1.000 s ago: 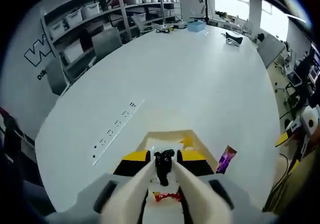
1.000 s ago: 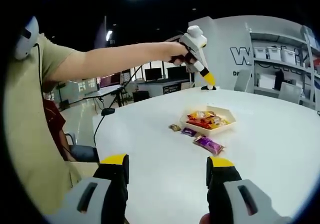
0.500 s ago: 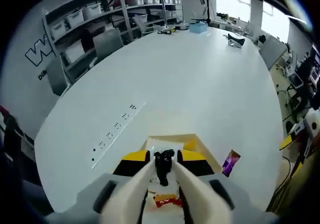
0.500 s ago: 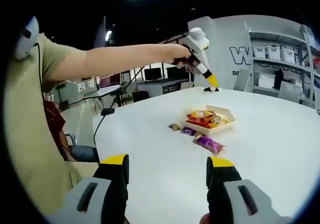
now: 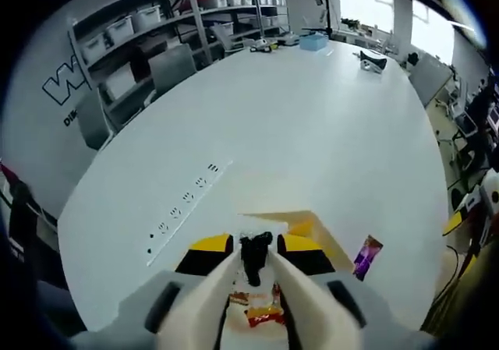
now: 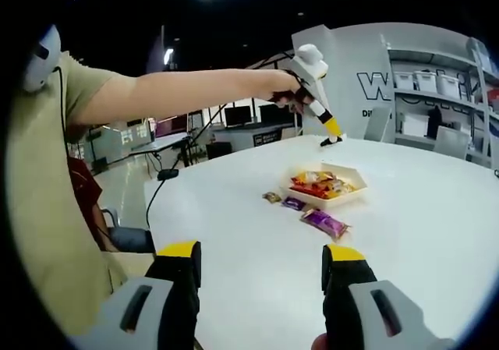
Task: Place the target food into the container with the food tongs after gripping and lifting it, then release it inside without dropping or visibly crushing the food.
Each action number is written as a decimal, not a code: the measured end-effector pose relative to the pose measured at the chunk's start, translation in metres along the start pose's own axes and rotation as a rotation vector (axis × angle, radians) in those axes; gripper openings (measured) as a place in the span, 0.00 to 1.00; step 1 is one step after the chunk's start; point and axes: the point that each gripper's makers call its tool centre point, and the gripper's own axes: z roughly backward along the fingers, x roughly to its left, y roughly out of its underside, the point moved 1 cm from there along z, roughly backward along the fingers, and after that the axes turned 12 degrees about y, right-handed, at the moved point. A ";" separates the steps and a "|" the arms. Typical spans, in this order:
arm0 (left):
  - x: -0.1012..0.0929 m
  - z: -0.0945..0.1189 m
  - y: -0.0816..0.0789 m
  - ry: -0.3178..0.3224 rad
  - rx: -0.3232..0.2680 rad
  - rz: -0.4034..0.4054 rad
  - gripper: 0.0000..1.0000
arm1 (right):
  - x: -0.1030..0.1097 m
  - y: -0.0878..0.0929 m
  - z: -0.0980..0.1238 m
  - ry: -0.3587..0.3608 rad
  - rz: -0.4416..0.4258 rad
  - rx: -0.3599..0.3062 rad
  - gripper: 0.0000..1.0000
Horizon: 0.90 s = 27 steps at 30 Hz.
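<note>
The dark food piece [image 5: 255,256] hangs clenched in my left hand-held gripper [image 5: 255,266] above the container [image 6: 324,197]; lowering and release remain. My right hand-held gripper [image 6: 261,276] idles, jaws apart.

The left gripper view is looking steeply down from close above the shallow beige tray of wrapped snacks [image 5: 300,227], facing along the long white table [image 5: 296,124] toward grey shelving. The right gripper view is looking level across that table from its near end, well back. Both are taking in the tray [image 6: 327,200] and the purple snack packet [image 5: 365,255] [image 6: 325,224].
</note>
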 end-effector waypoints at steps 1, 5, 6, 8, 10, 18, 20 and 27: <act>0.000 0.000 -0.001 0.001 -0.003 0.000 0.21 | 0.000 -0.001 0.000 -0.002 -0.002 -0.003 0.61; 0.000 -0.001 -0.001 0.001 0.000 -0.003 0.21 | 0.000 0.000 0.001 0.000 -0.005 -0.004 0.61; 0.001 -0.001 -0.001 0.002 0.000 -0.003 0.21 | -0.001 0.000 0.001 0.001 -0.006 -0.003 0.61; 0.001 -0.001 -0.002 -0.001 0.001 -0.005 0.21 | 0.000 0.000 0.001 0.000 -0.004 -0.002 0.61; 0.001 0.000 -0.001 0.000 0.004 -0.006 0.21 | 0.000 0.000 0.001 -0.001 -0.005 -0.004 0.61; 0.002 0.000 0.002 -0.002 0.015 0.000 0.20 | 0.000 0.000 0.001 0.001 -0.007 -0.004 0.61; 0.002 0.001 0.003 -0.003 0.017 0.004 0.20 | 0.000 0.000 0.000 0.000 -0.004 -0.002 0.61; 0.005 0.004 0.001 -0.007 0.013 0.000 0.19 | 0.000 0.000 0.000 -0.001 -0.004 -0.003 0.61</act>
